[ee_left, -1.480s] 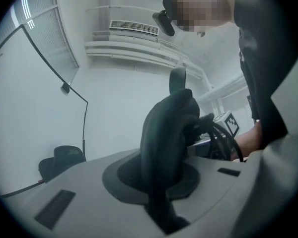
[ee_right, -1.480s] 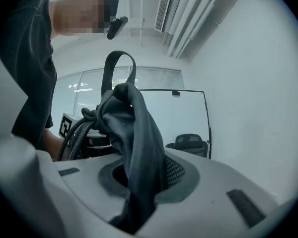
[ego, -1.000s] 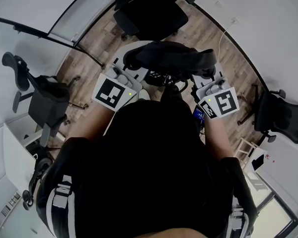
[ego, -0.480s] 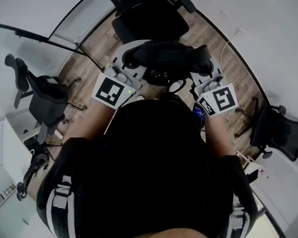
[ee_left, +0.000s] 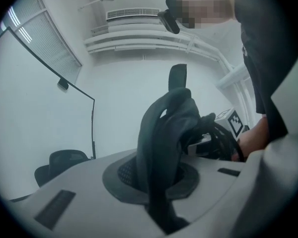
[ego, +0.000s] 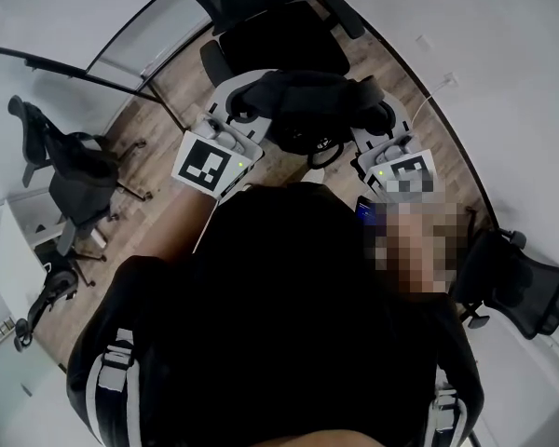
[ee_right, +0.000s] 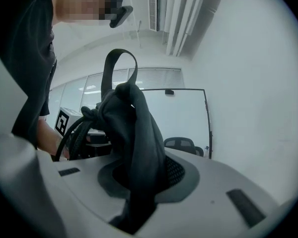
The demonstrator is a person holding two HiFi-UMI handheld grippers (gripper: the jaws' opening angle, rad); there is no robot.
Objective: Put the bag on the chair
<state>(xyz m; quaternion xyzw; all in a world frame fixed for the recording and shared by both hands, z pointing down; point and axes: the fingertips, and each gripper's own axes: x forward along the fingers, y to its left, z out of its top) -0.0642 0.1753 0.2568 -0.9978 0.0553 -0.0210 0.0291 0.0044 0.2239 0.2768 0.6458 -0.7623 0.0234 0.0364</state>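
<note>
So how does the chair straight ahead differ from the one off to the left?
The chair ahead sits just beyond the held bag, its back cut off by the frame; the left chair stands well off to the side, visible down to its base. Both are dark office chairs.

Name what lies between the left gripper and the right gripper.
The black bag, pinched by both the left gripper and the right gripper, as the head view shows.

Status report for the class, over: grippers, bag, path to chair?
Both shut on bag: left gripper, right gripper. Bag held aloft, short of chair. No obstacle seen between.
</note>
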